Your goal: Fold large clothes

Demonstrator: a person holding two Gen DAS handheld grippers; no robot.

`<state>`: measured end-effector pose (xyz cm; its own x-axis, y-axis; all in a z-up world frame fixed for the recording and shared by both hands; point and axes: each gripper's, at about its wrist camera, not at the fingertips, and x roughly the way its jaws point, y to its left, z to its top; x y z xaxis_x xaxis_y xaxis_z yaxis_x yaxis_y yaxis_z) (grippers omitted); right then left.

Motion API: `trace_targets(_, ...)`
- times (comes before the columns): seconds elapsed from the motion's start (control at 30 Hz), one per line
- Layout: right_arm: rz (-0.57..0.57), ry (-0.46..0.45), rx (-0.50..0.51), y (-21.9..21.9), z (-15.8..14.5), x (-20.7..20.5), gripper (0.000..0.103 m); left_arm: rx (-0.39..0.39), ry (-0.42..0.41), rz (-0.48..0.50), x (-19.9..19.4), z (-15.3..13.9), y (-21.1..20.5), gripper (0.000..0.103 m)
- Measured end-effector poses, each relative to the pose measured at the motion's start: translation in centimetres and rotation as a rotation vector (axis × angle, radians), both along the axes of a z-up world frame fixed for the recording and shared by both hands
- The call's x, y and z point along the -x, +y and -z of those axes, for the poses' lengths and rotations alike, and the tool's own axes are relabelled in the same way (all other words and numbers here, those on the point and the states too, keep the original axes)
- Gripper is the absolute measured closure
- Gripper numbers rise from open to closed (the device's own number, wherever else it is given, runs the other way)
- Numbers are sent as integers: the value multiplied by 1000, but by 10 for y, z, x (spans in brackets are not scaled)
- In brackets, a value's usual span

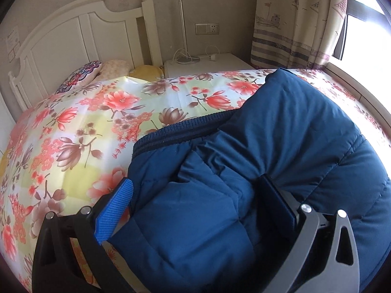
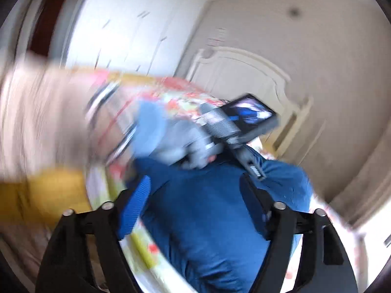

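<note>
A dark blue padded jacket (image 1: 281,146) lies bunched on the flowered bed sheet (image 1: 85,127). My left gripper (image 1: 195,193) stands wide open, and a fold of the jacket bulges between its blue-padded fingers (image 1: 114,207). The right wrist view is blurred by motion. There my right gripper (image 2: 195,195) is open above the jacket (image 2: 207,214). Beyond it, a gloved hand (image 2: 176,136) holds the other gripper's grey body (image 2: 234,131) over the jacket.
A white headboard (image 1: 73,36) and pillows (image 1: 97,70) are at the far end of the bed. A white nightstand (image 1: 215,63) with a lamp and cables stands beside it. A curtain (image 1: 298,19) and a bright window (image 1: 366,34) are on the right.
</note>
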<state>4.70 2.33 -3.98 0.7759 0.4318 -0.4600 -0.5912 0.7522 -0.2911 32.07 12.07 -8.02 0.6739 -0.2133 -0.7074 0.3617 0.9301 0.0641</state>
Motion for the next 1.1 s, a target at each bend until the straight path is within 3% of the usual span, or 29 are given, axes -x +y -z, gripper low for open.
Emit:
trace_targets(0.07, 5, 49, 5, 11, 7, -23, 40, -6, -9, -6, 1, 0, 0, 2)
trace_targets(0.13, -23, 156, 89, 36, 38, -42, 40, -7, -14, -11, 2, -1, 0, 2)
trace_targets(0.17, -17, 148, 140, 46, 52, -43, 39, -7, -19, -14, 3, -1, 0, 2)
trace_targets(0.2, -8, 64, 209, 56, 65, -36, 38, -10, -29, -20, 4, 0, 2, 2)
trace_targets(0.23, -10, 47, 234, 59, 68, -32, 38, -1, -30, -23, 5, 1, 4, 2)
trace_targets(0.27, -31, 74, 235, 58, 65, -35, 38, 12, -28, -26, 5, 1, 7, 2)
trace_targets(0.37, -88, 206, 108, 28, 31, -50, 40, 8, -42, -53, 8, 2, 9, 2)
trace_targets(0.5, 71, 136, -31, -37, -20, -93, 40, 2, -51, -64, 9, 1, 8, 2)
trace_targets(0.63, 186, 190, -164, -88, -38, -181, 44, -1, -63, -74, 11, 0, 9, 2)
trace_targets(0.73, 252, 258, -105, -91, -22, -245, 48, 4, -61, -77, 11, 0, 10, 2)
trace_targets(0.83, 266, 420, 33, -80, 43, -286, 48, 9, -67, -100, 11, 1, 12, 2)
trace_targets(0.87, 263, 429, -3, -84, 50, -290, 48, 18, -61, -118, 9, 2, 15, 2)
trace_targets(0.9, 262, 451, -36, -85, 50, -290, 48, 25, -47, -120, 7, 5, 17, 2)
trace_targets(1.0, 247, 457, 17, -82, 48, -290, 48, 44, -28, -112, 4, 6, 19, 2)
trace_targets(1.1, 258, 437, 41, -86, 18, -291, 48, 57, -28, -113, 5, 6, 21, 2)
